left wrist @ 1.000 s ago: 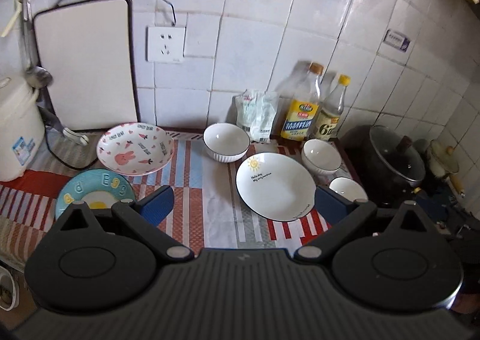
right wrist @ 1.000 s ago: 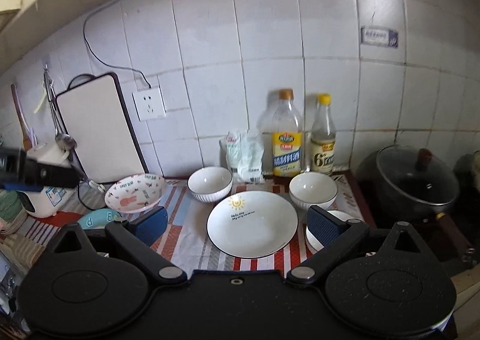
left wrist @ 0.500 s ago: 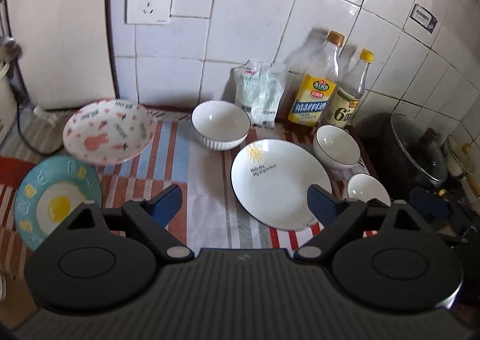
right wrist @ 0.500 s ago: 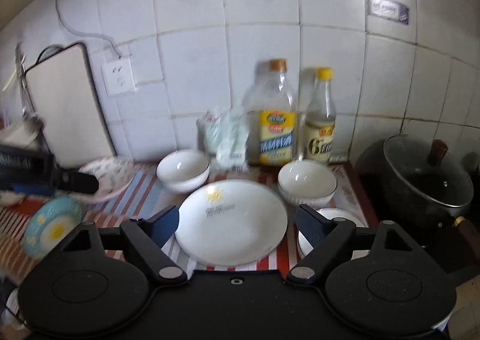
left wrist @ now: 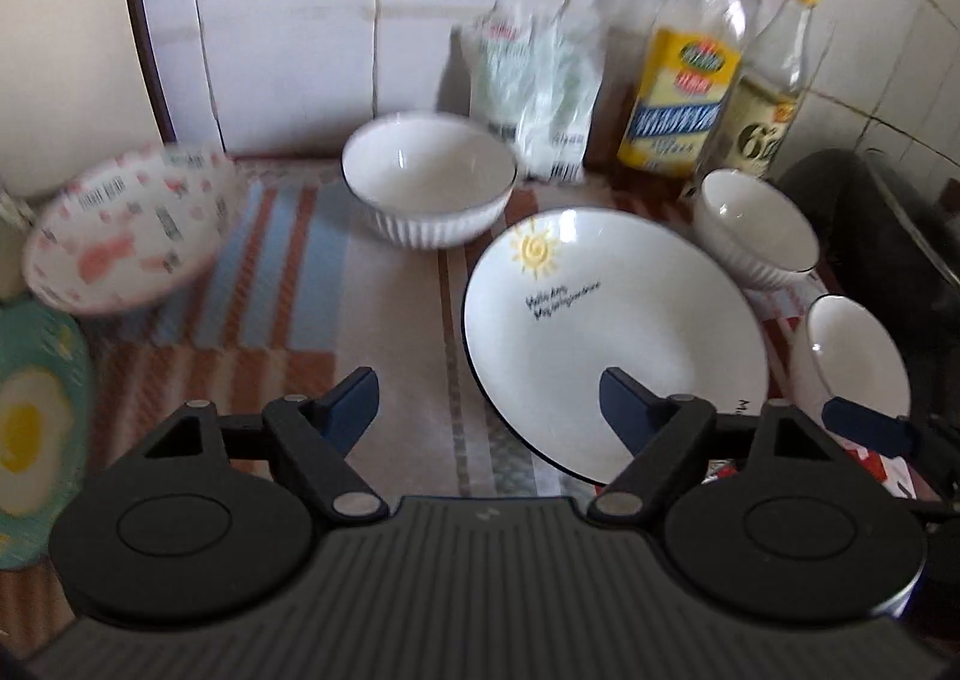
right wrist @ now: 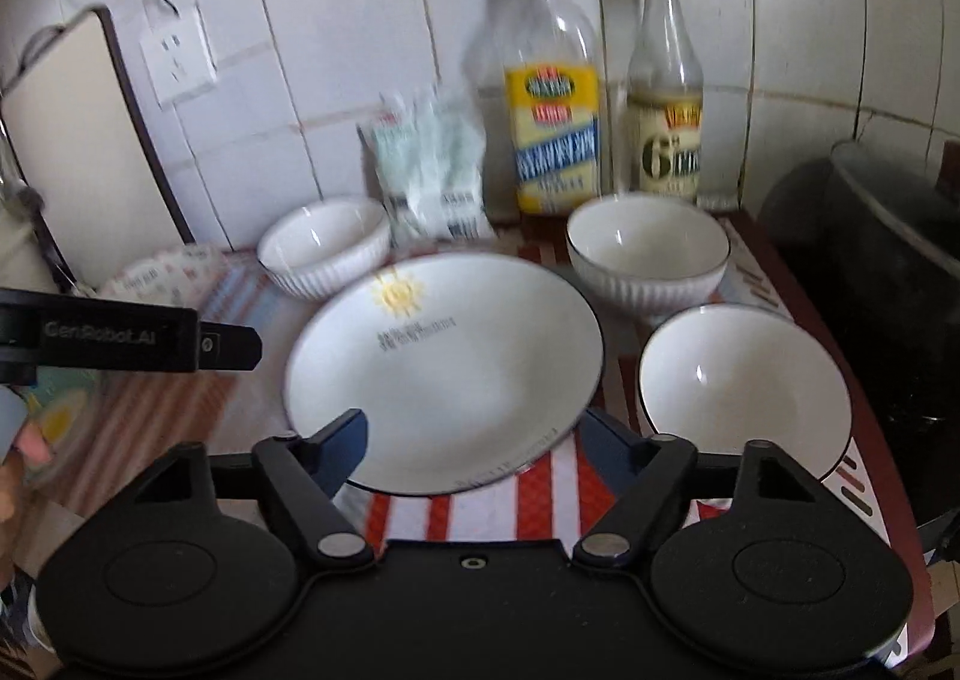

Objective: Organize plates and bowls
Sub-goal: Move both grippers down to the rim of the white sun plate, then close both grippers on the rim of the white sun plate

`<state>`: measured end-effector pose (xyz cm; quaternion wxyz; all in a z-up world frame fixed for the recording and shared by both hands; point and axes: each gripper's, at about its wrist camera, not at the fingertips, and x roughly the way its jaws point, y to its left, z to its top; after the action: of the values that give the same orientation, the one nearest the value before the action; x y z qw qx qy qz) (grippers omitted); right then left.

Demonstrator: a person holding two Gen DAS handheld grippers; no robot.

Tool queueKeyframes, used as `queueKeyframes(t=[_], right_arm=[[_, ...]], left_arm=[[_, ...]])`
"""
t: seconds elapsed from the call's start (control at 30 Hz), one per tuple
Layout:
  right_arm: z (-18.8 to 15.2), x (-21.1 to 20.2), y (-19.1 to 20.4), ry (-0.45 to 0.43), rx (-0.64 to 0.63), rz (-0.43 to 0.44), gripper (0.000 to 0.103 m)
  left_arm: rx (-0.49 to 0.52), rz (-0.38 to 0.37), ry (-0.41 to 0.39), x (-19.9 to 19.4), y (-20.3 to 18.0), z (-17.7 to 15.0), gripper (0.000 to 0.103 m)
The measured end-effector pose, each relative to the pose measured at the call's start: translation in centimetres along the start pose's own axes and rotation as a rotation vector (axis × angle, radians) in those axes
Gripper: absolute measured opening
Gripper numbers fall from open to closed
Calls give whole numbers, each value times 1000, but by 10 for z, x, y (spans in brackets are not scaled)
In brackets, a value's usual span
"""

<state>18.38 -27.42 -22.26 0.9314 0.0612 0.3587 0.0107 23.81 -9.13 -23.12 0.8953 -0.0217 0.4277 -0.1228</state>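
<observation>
A large white plate with a sun print (left wrist: 612, 320) (right wrist: 444, 362) lies on the striped cloth. A ribbed white bowl (left wrist: 429, 179) (right wrist: 324, 248) stands behind it on the left, another (left wrist: 756, 230) (right wrist: 648, 254) behind it on the right, and a shallow white bowl (left wrist: 858, 362) (right wrist: 744, 386) at its right. A pink rabbit bowl (left wrist: 126, 230) and a teal egg plate (left wrist: 36, 428) sit at the left. My left gripper (left wrist: 489, 401) is open over the plate's near left edge. My right gripper (right wrist: 474, 443) is open over the plate's near edge. Both are empty.
Two oil bottles (right wrist: 555, 98) (right wrist: 666, 98) and a plastic packet (right wrist: 429, 164) stand against the tiled wall. A dark pot (right wrist: 882, 236) is at the right. A white cutting board (right wrist: 66, 140) leans at the back left. The left gripper's side (right wrist: 126, 344) shows in the right wrist view.
Both grippers have moved forward and lower toward the sun plate, which now looks much larger. Both stay open and empty.
</observation>
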Motion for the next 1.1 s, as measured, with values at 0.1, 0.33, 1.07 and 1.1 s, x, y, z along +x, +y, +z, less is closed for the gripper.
queueKeyframes(t=[0.1, 0.33, 1.07, 1.1], right_arm=[[-3, 13, -11, 23, 44, 14, 70], [-11, 35, -18, 82, 72, 9, 55], [-10, 62, -29, 82, 347, -11, 26], [-9, 60, -27, 73, 331, -8, 26]], left_arm=[[-18, -12, 59, 25, 1, -5, 67], [-86, -9, 100, 53, 7, -6, 48], [73, 11, -17, 74, -14, -2, 31], [108, 19, -37, 71, -17, -3, 31]])
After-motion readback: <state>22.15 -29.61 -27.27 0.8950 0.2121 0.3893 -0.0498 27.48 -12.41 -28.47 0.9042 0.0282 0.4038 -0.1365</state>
